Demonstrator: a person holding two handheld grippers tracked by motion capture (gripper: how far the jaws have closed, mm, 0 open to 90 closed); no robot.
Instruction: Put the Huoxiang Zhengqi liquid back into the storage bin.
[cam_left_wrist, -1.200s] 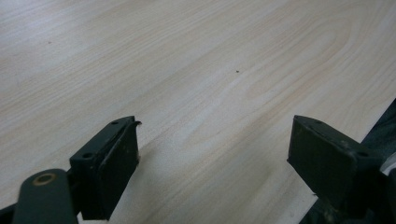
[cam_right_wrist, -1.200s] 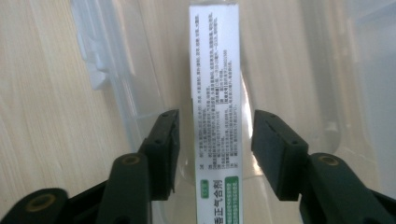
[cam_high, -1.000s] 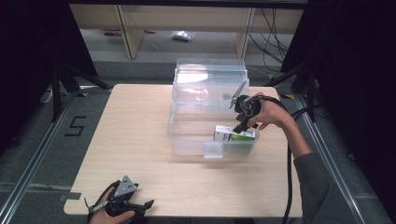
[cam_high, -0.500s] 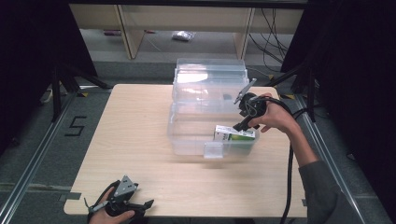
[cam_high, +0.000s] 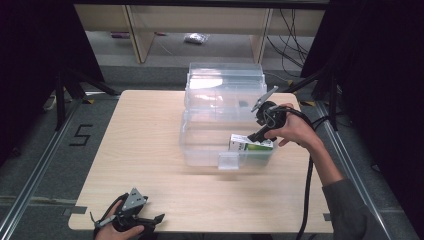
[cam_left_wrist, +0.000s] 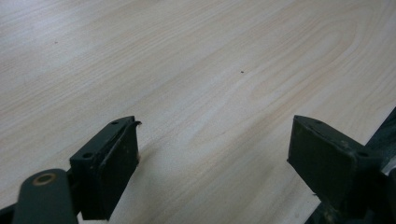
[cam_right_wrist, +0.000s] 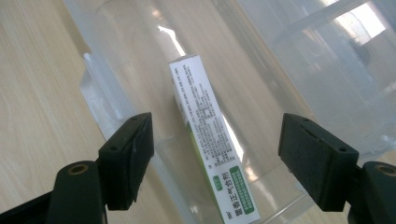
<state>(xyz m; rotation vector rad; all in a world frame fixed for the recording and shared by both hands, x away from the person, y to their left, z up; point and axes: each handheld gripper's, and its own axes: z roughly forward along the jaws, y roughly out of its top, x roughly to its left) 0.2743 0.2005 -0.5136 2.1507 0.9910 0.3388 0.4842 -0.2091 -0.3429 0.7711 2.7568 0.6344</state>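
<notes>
High view: right gripper (cam_high: 251, 138) over clear plastic storage bin (cam_high: 200, 150), jaws wide and just been opening, nothing pinched. Green-and-white carton (cam_high: 251, 145) lying flat on bin floor by right front corner, free of pads. Left gripper (cam_high: 150, 221) parked at near table edge (cam_high: 150, 130), jaws wide, empty over bare wood.

Risks, as judged: catching bin wall or carton edge on withdrawal, dragging the light bin; hinged lid (cam_high: 225, 82) dropping if bumped.

Materials: bin thin, glossy, see-through, rounded corners; carton slim rectangular printed cardboard (cam_right_wrist: 212, 144); tabletop pale wood-grain laminate (cam_left_wrist: 210, 70), smooth; pads (cam_right_wrist: 128, 158) matte black, blocky.
</notes>
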